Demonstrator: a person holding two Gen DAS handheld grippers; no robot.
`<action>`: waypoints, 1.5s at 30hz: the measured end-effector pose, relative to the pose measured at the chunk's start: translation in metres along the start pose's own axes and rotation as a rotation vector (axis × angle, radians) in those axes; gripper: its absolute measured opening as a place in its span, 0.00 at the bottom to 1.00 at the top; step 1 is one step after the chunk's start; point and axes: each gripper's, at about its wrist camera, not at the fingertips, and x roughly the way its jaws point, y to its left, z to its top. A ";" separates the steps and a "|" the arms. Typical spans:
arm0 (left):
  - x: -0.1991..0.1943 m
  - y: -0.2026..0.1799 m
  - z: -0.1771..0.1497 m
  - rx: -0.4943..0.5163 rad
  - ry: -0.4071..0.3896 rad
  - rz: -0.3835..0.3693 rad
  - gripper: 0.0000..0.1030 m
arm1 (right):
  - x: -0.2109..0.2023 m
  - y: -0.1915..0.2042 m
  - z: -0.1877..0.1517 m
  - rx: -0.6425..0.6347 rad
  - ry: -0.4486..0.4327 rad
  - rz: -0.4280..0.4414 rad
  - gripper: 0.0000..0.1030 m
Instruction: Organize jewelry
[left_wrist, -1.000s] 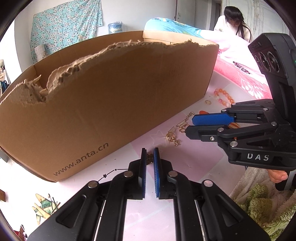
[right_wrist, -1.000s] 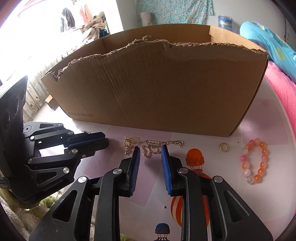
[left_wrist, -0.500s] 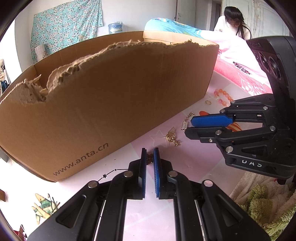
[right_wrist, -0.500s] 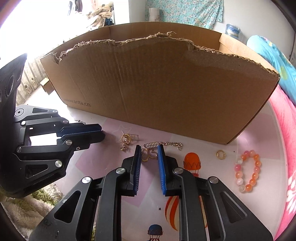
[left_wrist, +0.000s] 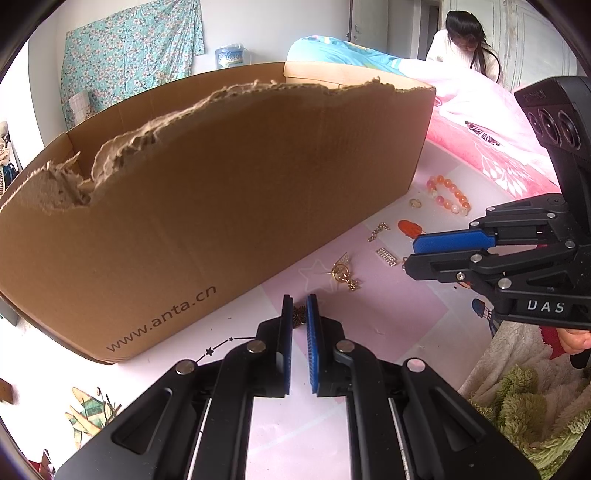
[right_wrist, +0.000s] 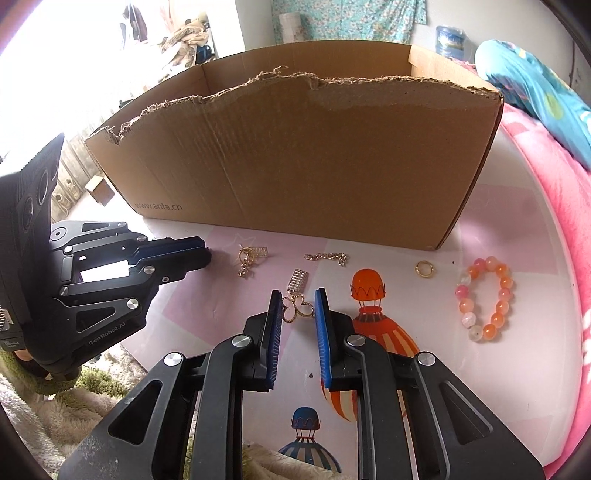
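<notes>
- From the left wrist view, the left gripper (left_wrist: 298, 314) has its jaws nearly together on a small dark bronze ornament (left_wrist: 298, 316) at the lower centre; only a sliver shows between the blue pads, so I cannot make out its shape.
- The inside of the torn brown cardboard box (right_wrist: 332, 162) stays hidden behind its front wall in both views.
- The right gripper (right_wrist: 298, 308) stands narrow, its pads pinching a gold butterfly-shaped charm (right_wrist: 297, 310) at the centre of the right wrist frame; a short rhinestone bar (right_wrist: 297, 280) trails from it toward the box.
- In the left wrist view that charm is almost wholly covered by the right gripper's black finger.
- Loose on the pink table mat (right_wrist: 192, 295): a gold hoop earring with a fan piece (right_wrist: 248, 258) left of centre, a gold chain length (right_wrist: 327, 256) just before the box, a small gold ring (right_wrist: 424, 268) and an orange-and-pink bead bracelet (right_wrist: 484, 299) at the right.
</notes>
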 end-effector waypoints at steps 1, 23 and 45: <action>0.000 0.000 0.000 0.000 0.000 0.000 0.06 | -0.003 0.000 0.000 0.004 -0.007 0.005 0.15; -0.026 0.004 0.009 -0.019 -0.076 -0.034 0.06 | -0.059 -0.028 -0.022 0.039 -0.142 0.058 0.15; -0.066 -0.016 0.047 0.015 -0.163 -0.096 0.07 | -0.091 -0.053 -0.045 0.093 -0.302 0.138 0.15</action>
